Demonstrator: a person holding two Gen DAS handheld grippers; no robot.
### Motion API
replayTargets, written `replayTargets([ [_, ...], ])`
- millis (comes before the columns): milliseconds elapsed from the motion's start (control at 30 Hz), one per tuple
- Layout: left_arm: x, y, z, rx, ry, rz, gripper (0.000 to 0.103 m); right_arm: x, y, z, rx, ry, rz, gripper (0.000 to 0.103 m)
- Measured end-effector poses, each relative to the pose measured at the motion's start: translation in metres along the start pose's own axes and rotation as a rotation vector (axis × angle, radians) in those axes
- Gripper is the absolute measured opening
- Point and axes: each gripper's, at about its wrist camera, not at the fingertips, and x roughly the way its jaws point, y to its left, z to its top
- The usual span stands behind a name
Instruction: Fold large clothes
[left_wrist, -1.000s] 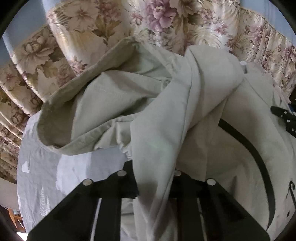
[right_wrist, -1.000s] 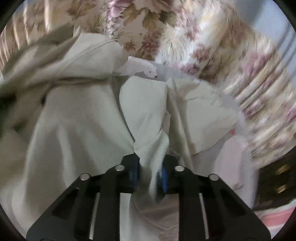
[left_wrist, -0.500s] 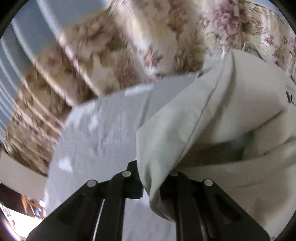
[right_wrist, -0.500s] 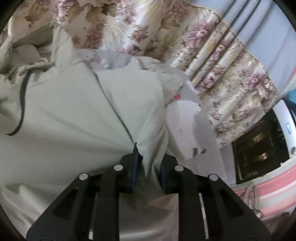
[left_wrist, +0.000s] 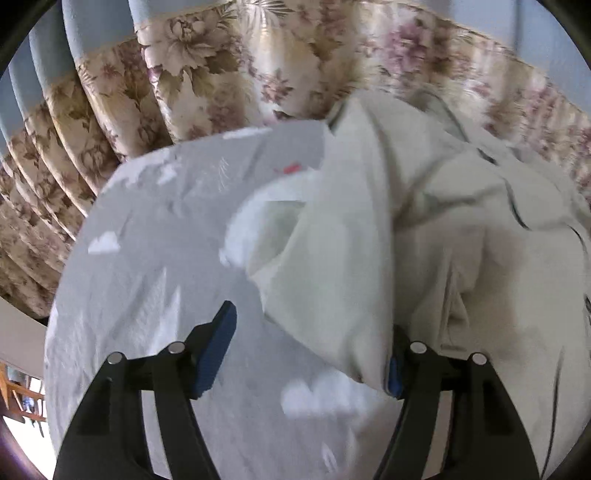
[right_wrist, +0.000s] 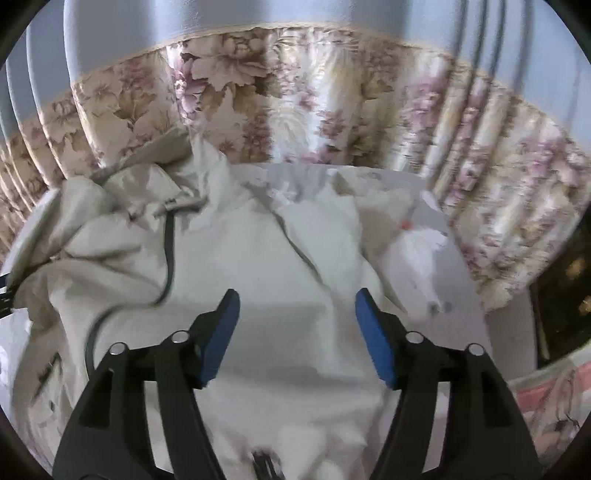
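Observation:
A large pale beige garment (left_wrist: 424, 229) with dark drawstrings lies rumpled on a grey-white bedsheet (left_wrist: 155, 258). In the left wrist view my left gripper (left_wrist: 314, 354) is open; a fold of the garment lies between its jaws against the right pad, which it partly hides. In the right wrist view the garment (right_wrist: 258, 277) spreads under my right gripper (right_wrist: 297, 332), which is open and empty just above the cloth. A dark drawstring (right_wrist: 168, 266) runs down the garment's left side.
Floral curtains (left_wrist: 229, 66) hang behind the bed and also show in the right wrist view (right_wrist: 314, 103). The bed's left edge (left_wrist: 55, 332) curves down. A dark cabinet (right_wrist: 565, 288) stands at the right. A striped pink cloth (right_wrist: 546, 398) lies at the lower right.
Both grippers have opened and let go of the garment. The garment has dropped onto the bed. Both views have swung to face the curtains.

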Motion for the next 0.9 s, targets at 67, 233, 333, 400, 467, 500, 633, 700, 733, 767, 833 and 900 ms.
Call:
replayTargets([
  [67,-0.01,0.0,-0.017,-0.016,0.011,-0.039,0.077,-0.01,-0.01,-0.028,0.017,0.01,-0.012,0.075],
  [233,-0.032,0.011,-0.057,-0.098,0.04,-0.081,0.079,-0.028,-0.044,-0.114,0.12,0.087,-0.049,0.076],
  [333,-0.045,0.015,-0.079,-0.151,0.064,-0.09,0.081,-0.042,-0.057,-0.156,0.193,0.11,-0.04,0.076],
  [400,-0.052,0.015,-0.095,-0.164,0.072,-0.069,0.081,-0.051,-0.06,-0.177,0.221,0.126,-0.017,0.076],
  [467,-0.054,0.015,-0.106,-0.167,0.088,-0.078,0.081,-0.058,-0.058,-0.189,0.217,0.124,-0.003,0.076],
  [500,-0.052,0.014,-0.111,-0.175,0.098,-0.089,0.081,-0.061,-0.056,-0.193,0.21,0.118,0.007,0.076],
  [633,-0.042,0.002,-0.124,-0.16,0.138,-0.144,0.079,-0.058,-0.049,-0.2,0.208,0.136,0.072,0.061],
  [700,-0.045,-0.007,-0.127,-0.119,0.115,-0.101,0.056,-0.055,-0.043,-0.202,0.19,0.152,0.087,0.043],
  [733,-0.047,-0.008,-0.129,-0.11,0.115,-0.111,0.018,-0.054,-0.04,-0.201,0.184,0.151,0.095,0.034],
  [767,-0.049,-0.01,-0.13,-0.104,0.126,-0.148,0.006,-0.054,-0.038,-0.202,0.176,0.152,0.102,0.022],
  [833,-0.055,-0.02,-0.134,-0.056,0.117,-0.132,0.003,-0.056,-0.034,-0.203,0.152,0.152,0.104,0.014],
  [900,-0.063,-0.029,-0.14,-0.019,0.106,-0.132,0.003,-0.059,-0.033,-0.203,0.136,0.146,0.104,0.008],
])
